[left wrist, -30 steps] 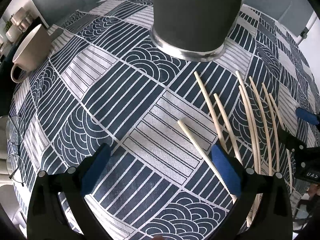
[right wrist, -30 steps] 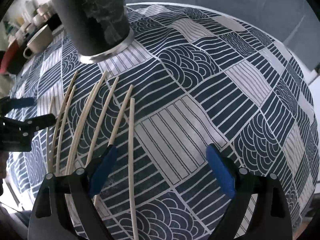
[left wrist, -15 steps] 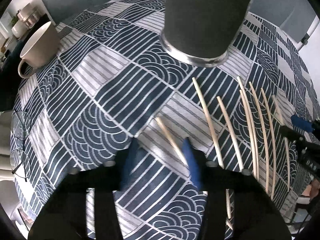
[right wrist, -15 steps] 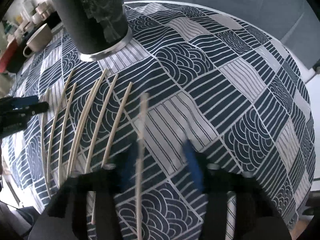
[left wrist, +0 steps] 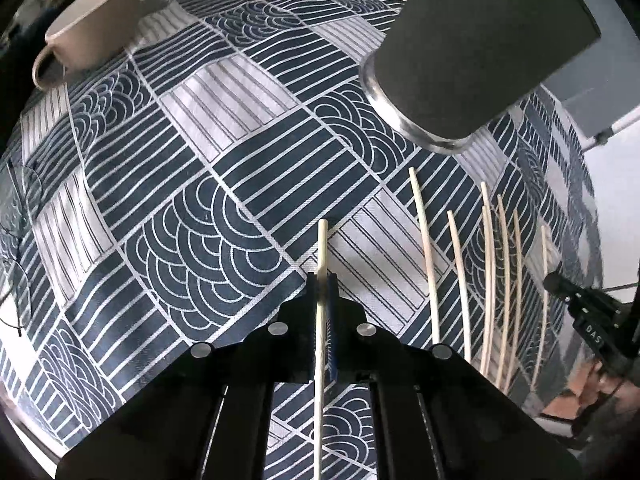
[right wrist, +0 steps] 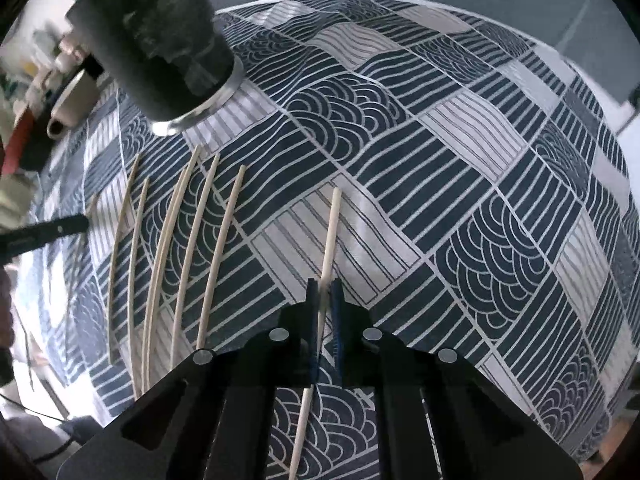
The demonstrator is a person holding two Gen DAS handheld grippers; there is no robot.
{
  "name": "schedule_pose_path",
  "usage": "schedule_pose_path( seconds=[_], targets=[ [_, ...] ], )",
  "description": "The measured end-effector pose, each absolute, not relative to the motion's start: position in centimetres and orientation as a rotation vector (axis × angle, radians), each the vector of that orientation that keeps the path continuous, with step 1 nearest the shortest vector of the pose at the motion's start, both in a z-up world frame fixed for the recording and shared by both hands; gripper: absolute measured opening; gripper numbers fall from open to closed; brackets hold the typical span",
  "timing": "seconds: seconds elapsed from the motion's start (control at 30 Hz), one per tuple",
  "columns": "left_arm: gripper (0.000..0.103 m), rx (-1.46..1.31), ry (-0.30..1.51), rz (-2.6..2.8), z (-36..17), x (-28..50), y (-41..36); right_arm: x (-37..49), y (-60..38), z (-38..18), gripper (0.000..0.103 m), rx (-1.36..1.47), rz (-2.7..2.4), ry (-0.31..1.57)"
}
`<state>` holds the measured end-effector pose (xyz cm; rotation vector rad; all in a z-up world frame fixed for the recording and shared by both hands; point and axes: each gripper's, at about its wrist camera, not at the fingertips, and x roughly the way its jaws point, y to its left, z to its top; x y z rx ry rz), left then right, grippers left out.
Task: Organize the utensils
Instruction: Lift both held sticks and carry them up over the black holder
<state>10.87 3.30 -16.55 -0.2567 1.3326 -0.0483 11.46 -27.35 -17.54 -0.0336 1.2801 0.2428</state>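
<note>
Your left gripper (left wrist: 322,280) has just closed and now pinches 1 pale chopstick (left wrist: 322,248) between its blue pads. The stick's long axis runs straight along the fingers; its far tip points up-frame, toward the open tablecloth (left wrist: 192,216) to the left of the dark cylindrical holder (left wrist: 480,48).

Your right gripper (right wrist: 324,286) has likewise just closed, clamped on a second chopstick (right wrist: 331,232). That stick leans slightly right of the finger line, its far end aimed past the right side of the holder (right wrist: 156,36), its near end trailing down between the gripper's arms.

Remaining chopsticks (left wrist: 492,280) lie flat on the cloth, in front of the holder's metal base rim and to the right of your left-hand stick. They sit roughly parallel, side by side, tips toward the holder. From the right wrist, the same loose row (right wrist: 176,248) lies left of the held stick; at least 6 are countable, 1 partly blurred behind the left gripper's finger (right wrist: 44,232).

The holder stands upright on the cloth; its inside is out of sight, so contents cannot be told.

A beige mug (left wrist: 92,28) stands on the cloth well left of the holder; its visible interior looks bare.
</note>
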Motion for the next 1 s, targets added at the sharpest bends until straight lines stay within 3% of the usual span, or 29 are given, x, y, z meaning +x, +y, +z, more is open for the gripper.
schedule_pose_path(
  seconds=[0.37, 0.43, 1.0],
  targets=[
    [0.004, -0.256, 1.292, -0.042, -14.4, 11.0, 4.7, 10.8, -30.0, -17.5, 0.0, 0.096, 0.226, 1.293],
    [0.004, -0.246, 1.286, -0.04, -14.2, 11.0, 4.7, 10.5, -30.0, -17.3, 0.004, 0.112, 0.241, 1.289],
    [0.004, -0.269, 1.259, -0.042, -13.1, 10.9, 5.7, 10.2, -26.0, -17.4, 0.011, -0.004, 0.273, 1.324]
  ],
)
